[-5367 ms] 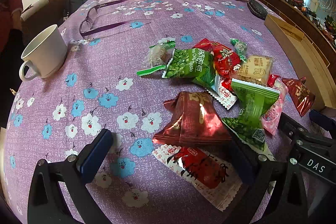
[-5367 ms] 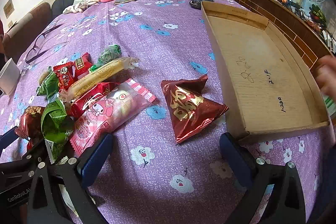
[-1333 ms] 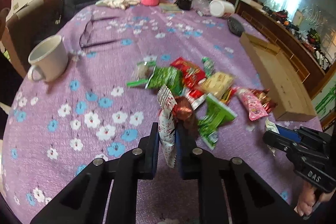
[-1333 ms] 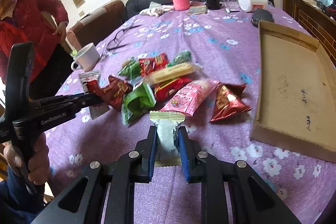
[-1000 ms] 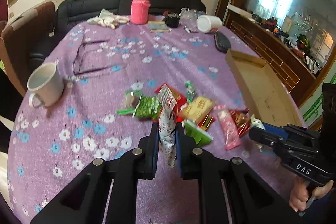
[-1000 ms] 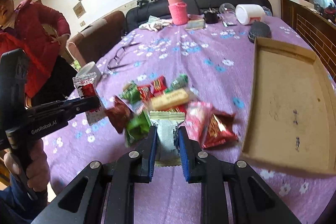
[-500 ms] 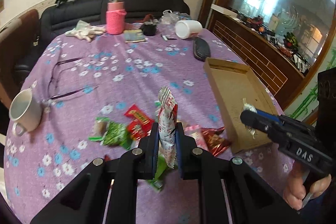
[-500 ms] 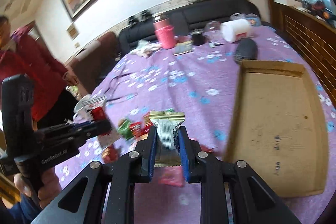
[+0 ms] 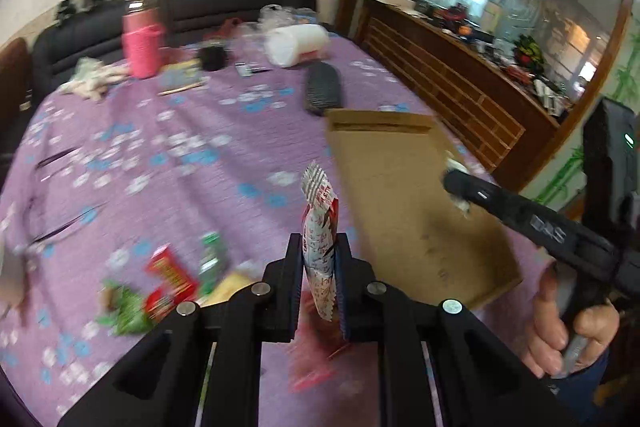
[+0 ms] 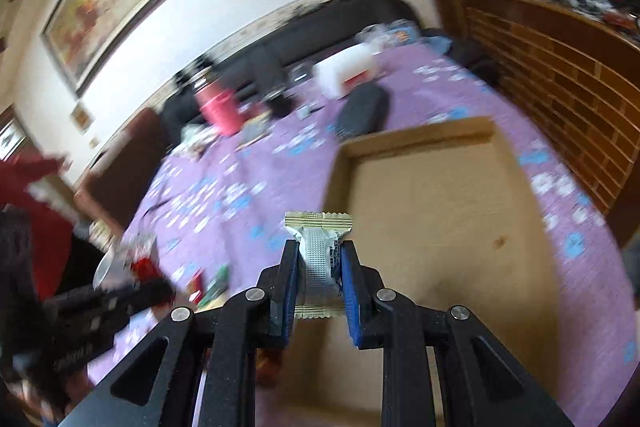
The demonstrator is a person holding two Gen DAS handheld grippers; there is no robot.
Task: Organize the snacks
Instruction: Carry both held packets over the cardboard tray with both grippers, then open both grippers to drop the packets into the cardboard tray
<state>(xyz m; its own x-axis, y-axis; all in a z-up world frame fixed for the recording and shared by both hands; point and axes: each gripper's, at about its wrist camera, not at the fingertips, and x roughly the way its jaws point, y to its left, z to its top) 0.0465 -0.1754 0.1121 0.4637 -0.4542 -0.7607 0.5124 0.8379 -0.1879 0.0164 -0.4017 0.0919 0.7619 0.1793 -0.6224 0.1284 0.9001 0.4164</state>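
Observation:
My left gripper (image 9: pixel 319 255) is shut on a white and red snack packet (image 9: pixel 319 223), held upright above the purple flowered tablecloth, just left of the shallow cardboard tray (image 9: pixel 404 195). My right gripper (image 10: pixel 319 263) is shut on a white and cream snack packet (image 10: pixel 319 251), held over the near left part of the cardboard tray (image 10: pixel 440 211). The right gripper also shows in the left wrist view (image 9: pixel 456 183), above the tray. Several loose snack packets (image 9: pixel 168 279) lie on the cloth at the lower left, blurred.
At the far end of the table stand a pink sleeved bottle (image 9: pixel 140 43), a white jar on its side (image 9: pixel 296 43) and a black case (image 9: pixel 322 89). A wooden cabinet (image 9: pixel 452 83) runs along the right. A person in red (image 10: pixel 36 195) stands left.
Both grippers, each still holding its packet, have swung right and up, away from the snack pile and toward the cardboard tray. The right one is now over the tray.

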